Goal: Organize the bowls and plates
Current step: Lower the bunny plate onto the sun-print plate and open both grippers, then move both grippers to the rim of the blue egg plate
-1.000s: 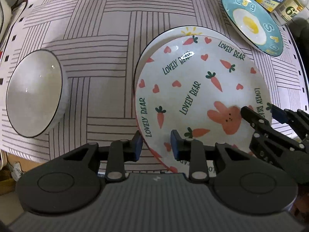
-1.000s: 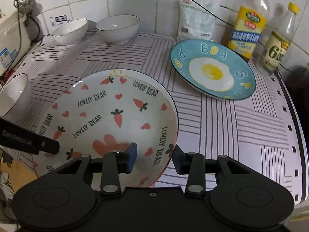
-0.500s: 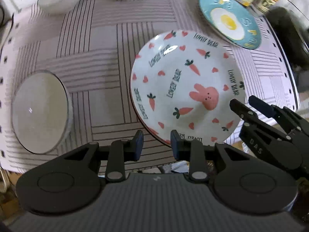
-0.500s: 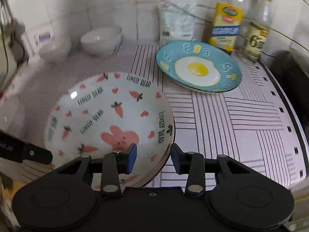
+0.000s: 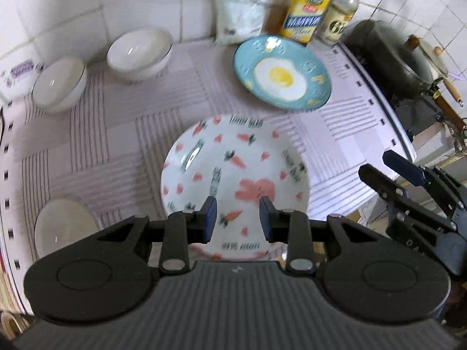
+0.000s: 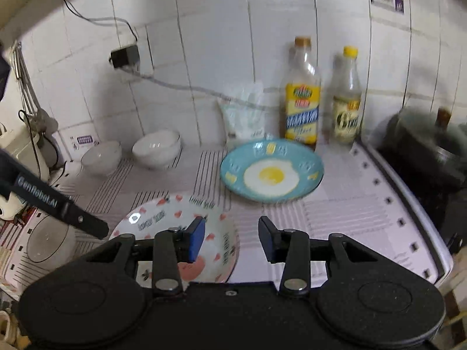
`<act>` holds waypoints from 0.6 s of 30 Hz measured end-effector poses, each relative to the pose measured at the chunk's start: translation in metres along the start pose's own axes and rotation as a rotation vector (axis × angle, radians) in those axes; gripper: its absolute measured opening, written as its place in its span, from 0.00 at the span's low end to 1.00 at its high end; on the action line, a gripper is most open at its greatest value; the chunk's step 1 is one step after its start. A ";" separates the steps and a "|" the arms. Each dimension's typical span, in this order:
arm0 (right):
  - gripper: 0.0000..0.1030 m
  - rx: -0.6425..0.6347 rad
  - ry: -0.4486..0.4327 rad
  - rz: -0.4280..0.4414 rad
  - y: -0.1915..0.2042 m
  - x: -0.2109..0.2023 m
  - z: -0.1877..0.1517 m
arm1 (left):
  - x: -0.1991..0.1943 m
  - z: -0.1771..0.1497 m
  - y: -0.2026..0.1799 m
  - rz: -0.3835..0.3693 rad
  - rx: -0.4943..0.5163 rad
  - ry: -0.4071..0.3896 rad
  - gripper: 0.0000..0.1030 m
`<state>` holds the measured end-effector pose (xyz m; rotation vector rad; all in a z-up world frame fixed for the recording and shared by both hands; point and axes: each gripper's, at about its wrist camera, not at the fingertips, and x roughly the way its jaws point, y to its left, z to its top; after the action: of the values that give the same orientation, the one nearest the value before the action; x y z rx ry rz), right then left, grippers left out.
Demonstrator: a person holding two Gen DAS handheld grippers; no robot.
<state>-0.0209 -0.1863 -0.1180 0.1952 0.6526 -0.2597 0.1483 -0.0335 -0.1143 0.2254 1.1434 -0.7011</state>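
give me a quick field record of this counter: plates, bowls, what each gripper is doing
carrot plate: near counter edge, held by neither gripper
egg plate: blue, flat on cloth, behind carrot plate
bowls: two by the wall, one at front left
left gripper: open, empty, above carrot plate
right gripper: open, empty, jaws just widened
bottles: two, upright behind egg plate
pot: dark, far right

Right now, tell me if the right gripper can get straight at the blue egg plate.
Probably yes. The right gripper stands open with nothing between its fingers, and only bare striped cloth lies between it and the blue egg plate.
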 end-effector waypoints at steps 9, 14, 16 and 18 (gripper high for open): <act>0.52 0.050 -0.082 0.007 -0.055 0.027 0.009 | 0.028 0.038 -0.022 0.047 0.034 -0.058 0.31; 0.52 0.065 -0.087 0.024 -0.080 0.057 0.014 | 0.040 0.065 -0.025 0.075 0.007 -0.075 0.39; 0.52 0.106 -0.068 0.042 -0.093 0.074 0.014 | 0.046 0.076 -0.021 0.053 -0.016 -0.090 0.40; 0.52 0.131 -0.052 0.059 -0.104 0.093 0.012 | 0.057 0.085 -0.020 0.059 -0.022 -0.089 0.40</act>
<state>0.0256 -0.3044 -0.1765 0.3320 0.5776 -0.2506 0.2134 -0.1138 -0.1261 0.2065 1.0554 -0.6396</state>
